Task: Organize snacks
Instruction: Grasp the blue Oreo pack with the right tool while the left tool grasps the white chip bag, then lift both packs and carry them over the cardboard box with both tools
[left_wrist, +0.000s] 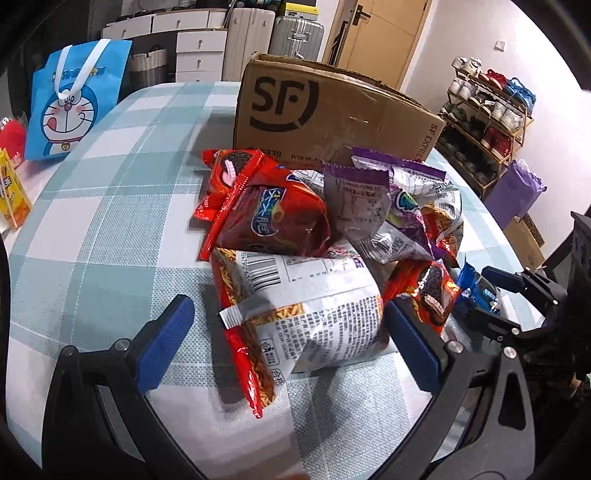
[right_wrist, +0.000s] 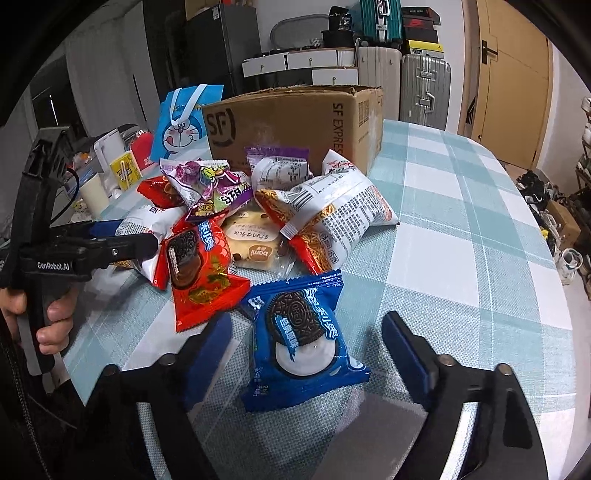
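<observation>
With the snack pile heaped at frame centre before the cardboard box, the right gripper straddles the blue Oreo packet, the left gripper the noodle bag, 2 wide-open, empty-handed approaches.

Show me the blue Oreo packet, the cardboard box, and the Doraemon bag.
blue Oreo packet (right_wrist: 303, 339): right wrist view, on the printed cookie.
cardboard box (left_wrist: 325, 110): left wrist view, on its front wall.
Doraemon bag (left_wrist: 70, 110): left wrist view, on the cartoon face.
</observation>
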